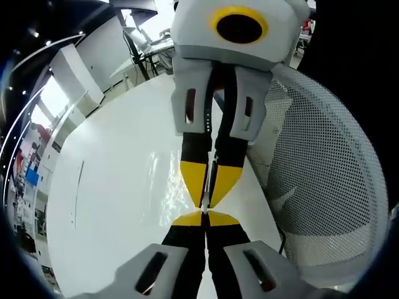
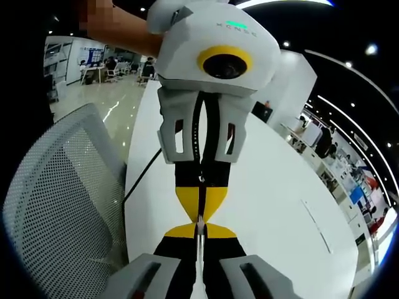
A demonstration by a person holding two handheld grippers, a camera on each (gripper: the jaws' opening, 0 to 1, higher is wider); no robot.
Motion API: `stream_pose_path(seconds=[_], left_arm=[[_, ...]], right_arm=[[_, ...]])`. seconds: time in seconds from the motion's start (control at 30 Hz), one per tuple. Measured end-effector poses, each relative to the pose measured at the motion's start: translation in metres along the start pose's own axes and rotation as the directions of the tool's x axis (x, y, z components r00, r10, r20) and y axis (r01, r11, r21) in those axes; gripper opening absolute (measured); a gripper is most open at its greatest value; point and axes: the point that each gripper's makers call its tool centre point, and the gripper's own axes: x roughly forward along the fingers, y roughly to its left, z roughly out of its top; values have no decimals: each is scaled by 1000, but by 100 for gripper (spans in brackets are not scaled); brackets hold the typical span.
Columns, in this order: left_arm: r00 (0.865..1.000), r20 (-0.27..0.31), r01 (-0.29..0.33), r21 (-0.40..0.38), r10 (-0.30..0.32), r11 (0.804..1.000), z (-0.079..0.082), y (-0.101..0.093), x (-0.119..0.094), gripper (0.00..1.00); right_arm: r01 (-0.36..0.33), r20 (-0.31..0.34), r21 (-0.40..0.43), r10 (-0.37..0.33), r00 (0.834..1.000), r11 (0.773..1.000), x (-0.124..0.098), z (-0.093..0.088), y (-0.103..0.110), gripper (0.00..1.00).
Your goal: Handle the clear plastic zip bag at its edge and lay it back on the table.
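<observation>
My two grippers meet tip to tip above the white table (image 1: 112, 187). The left gripper (image 1: 204, 215) rises from the bottom of its view with its yellow-tipped jaws pressed together. The right gripper (image 1: 206, 203) comes down from the top to meet it, jaws also closed. The clear plastic zip bag (image 1: 212, 177) appears edge-on as a thin pale sliver pinched between the jaws, with a faint crinkled sheen beside it. In the right gripper view the right gripper (image 2: 199, 227) is at the bottom and the left gripper (image 2: 201, 217) above. The bag (image 2: 199, 250) is a thin line there.
A white mesh office chair (image 1: 324, 180) stands against the table's edge, also seen as the chair (image 2: 62, 205). A dark cable (image 2: 142, 180) runs along the table edge. A person's arm (image 2: 124, 31) holds the left gripper. Desks and chairs fill the office beyond.
</observation>
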Motion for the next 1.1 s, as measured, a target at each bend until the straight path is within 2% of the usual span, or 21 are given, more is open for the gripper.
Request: stream_pose_path(seconds=[1.1], left_arm=[[1000,-4,10,-24,-10,1000,-2,-3,-3,0]], right_arm=[[-7,6,-1,7,1000,1000,0,1,2,0]])
